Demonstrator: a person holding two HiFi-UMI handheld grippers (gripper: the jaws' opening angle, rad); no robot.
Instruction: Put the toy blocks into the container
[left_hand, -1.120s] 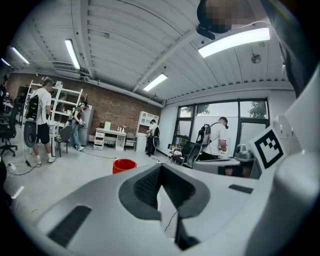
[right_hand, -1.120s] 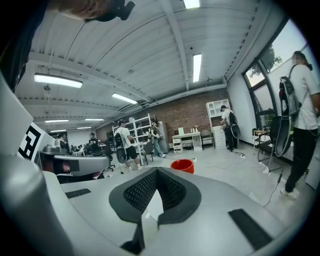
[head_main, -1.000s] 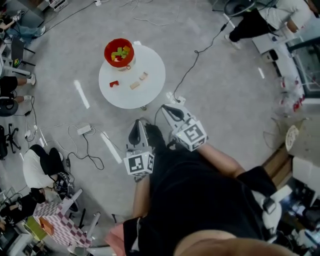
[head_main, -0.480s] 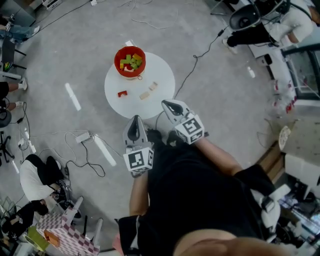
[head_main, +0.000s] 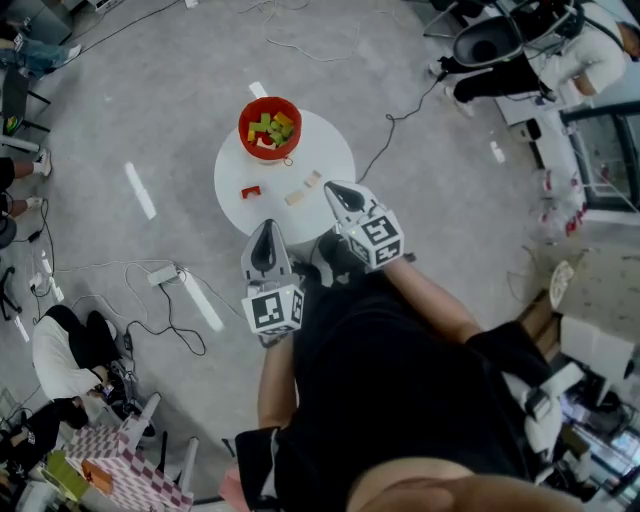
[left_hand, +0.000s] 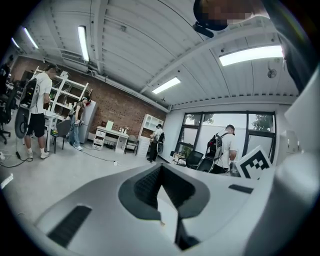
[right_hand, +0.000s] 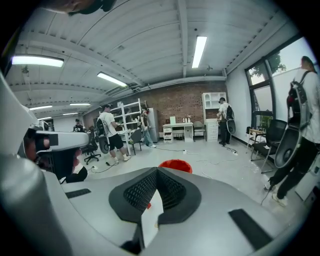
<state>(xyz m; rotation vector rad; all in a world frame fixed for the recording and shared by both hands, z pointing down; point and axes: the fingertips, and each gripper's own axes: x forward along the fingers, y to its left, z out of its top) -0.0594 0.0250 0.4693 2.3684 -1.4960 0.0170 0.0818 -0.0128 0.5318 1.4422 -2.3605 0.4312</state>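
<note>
A red bowl (head_main: 270, 128) holding several coloured blocks stands at the far side of a small round white table (head_main: 330, 150). On the tabletop lie a red block (head_main: 250, 191) and two pale wooden blocks (head_main: 294, 197) (head_main: 313, 180). My right gripper (head_main: 333, 188) is shut and empty, with its tip over the table's near edge, close to the wooden blocks. My left gripper (head_main: 267, 228) is shut and empty, just short of the table. In the right gripper view the red bowl (right_hand: 176, 165) shows beyond the shut right gripper (right_hand: 156, 171). The left gripper (left_hand: 161, 167) points out into the room.
Cables (head_main: 400, 115) and a power strip (head_main: 166, 274) lie on the grey floor around the table. White tape strips (head_main: 138, 190) mark the floor to the left. People and office chairs (head_main: 495, 45) sit at the room's edges. A checkered box (head_main: 120, 465) stands at lower left.
Both grippers have moved forward toward the table, and the table sits nearer in view. The right gripper's tip now reaches over the table's near edge. Both stay shut.
</note>
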